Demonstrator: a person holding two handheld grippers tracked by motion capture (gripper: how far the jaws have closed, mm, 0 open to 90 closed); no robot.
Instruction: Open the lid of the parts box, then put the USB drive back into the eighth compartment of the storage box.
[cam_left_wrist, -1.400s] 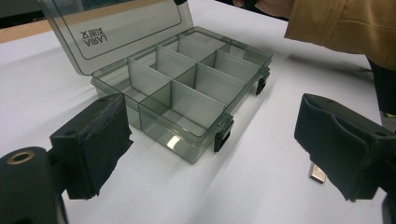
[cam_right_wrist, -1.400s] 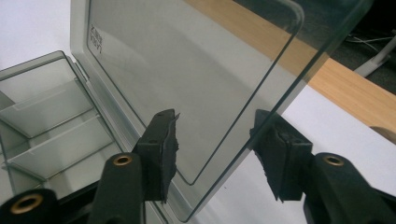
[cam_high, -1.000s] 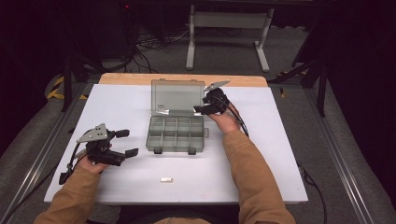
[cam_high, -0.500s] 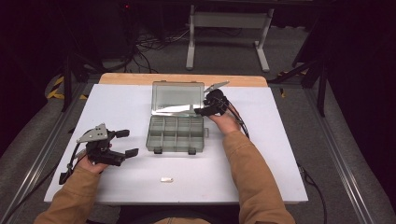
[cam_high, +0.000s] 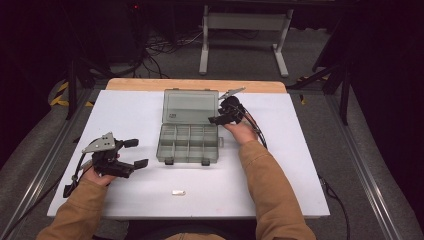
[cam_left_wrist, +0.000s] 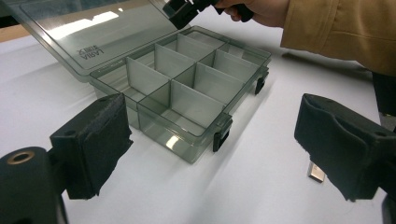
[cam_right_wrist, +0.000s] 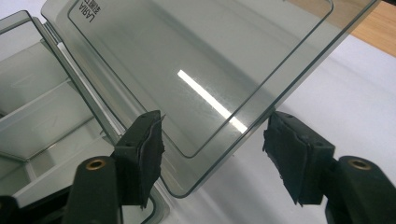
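2 spread grippers: right gripper (cam_high: 216, 120) at lid's (cam_high: 192, 106) 3 o'clock edge, left gripper (cam_high: 136, 153) idle. Could slam lid shut if nudged.

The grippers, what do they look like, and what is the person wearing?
Both are black. The left gripper carries a grey three-cornered plate on top and trails a black cable; its fingers are chunky black blocks with rough foam-like faces. The right gripper has a similar grey plate and dark cables with a reddish strand. The sleeves are tan.
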